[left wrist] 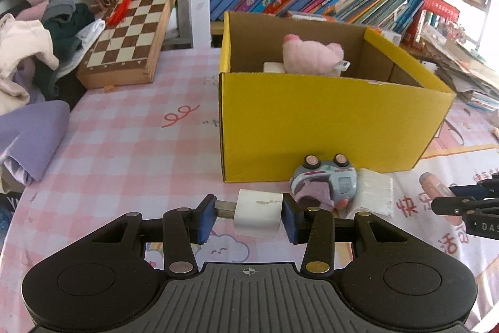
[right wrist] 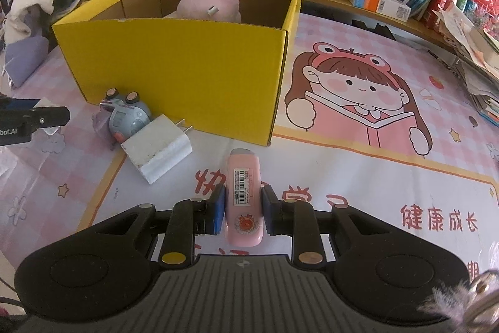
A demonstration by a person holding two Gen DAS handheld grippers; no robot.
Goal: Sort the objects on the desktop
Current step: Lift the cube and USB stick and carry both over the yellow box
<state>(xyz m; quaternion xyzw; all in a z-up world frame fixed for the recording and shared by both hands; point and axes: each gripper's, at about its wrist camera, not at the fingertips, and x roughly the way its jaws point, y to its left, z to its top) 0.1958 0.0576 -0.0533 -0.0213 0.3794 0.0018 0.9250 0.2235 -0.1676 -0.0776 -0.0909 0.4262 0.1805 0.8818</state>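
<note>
In the left wrist view, the left gripper (left wrist: 248, 216) sits at lower centre with its blue pads pinching a small white cube-shaped plug (left wrist: 257, 216). The left pad bears on what looks like the plug's metal prongs, while the right pad bears on the plastic body. We judge this grip uneven: the plug could pivot or slip when lifted.

In the right wrist view, the right gripper (right wrist: 243, 208) at lower centre has its pads closed on the sides of a pink oblong item with a barcode label (right wrist: 242, 198). The item projects well forward of the pads, so a fast swing could make it tilt between them.

The yellow cardboard box (right wrist: 187, 74) stands in the upper middle of both views, open at the top, and holds a pink plush toy (right wrist: 209, 5). On the patterned table mat (right wrist: 389, 177), a grey toy car (right wrist: 126, 116) rests just in front of the box wall, with a larger white charger (right wrist: 159, 149) touching or just beside it.

We note these hazards:
- The box wall is tall, so a low approach could strike its rim and push the box back.
- Both grippers work close together; the left one appears at the left edge of the right wrist view, so a shared path to the box risks collision.
- The plush fills part of the box, and a dropped item may bounce off it.
</note>
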